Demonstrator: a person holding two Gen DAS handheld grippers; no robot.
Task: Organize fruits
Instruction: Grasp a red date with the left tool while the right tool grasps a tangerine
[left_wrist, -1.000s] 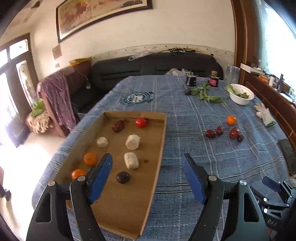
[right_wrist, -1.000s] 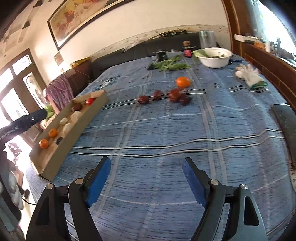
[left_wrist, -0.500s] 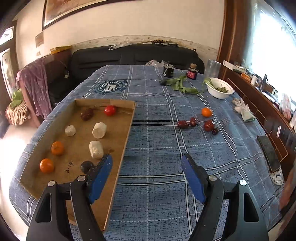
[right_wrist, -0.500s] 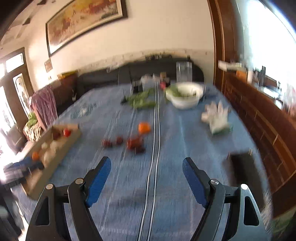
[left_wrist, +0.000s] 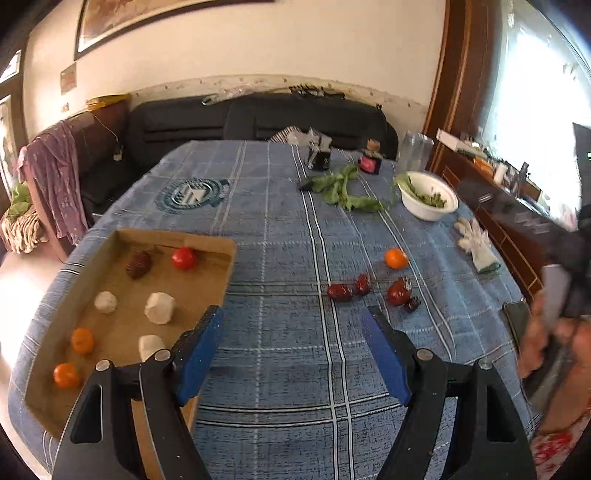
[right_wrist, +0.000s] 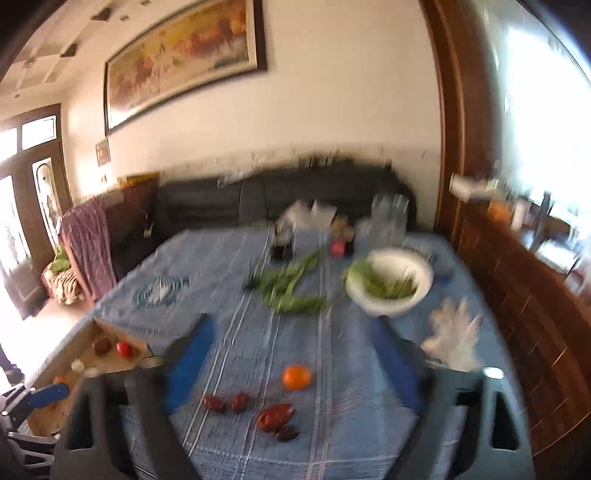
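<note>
Both hand-held grippers spread wide, empty: left (left_wrist: 291, 349), right (right_wrist: 291, 365); round orange (left_wrist: 396, 258) on cloth.

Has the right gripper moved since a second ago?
Yes. The right gripper now sits nearer the loose orange mandarin on the blue plaid tablecloth, which earlier lay far ahead.

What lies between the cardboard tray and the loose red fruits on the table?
Left wrist view: only bare blue plaid tablecloth between the cardboard tray and the red fruits.

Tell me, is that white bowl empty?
No. The white bowl holds green leaves, some draping over its rim.
</note>
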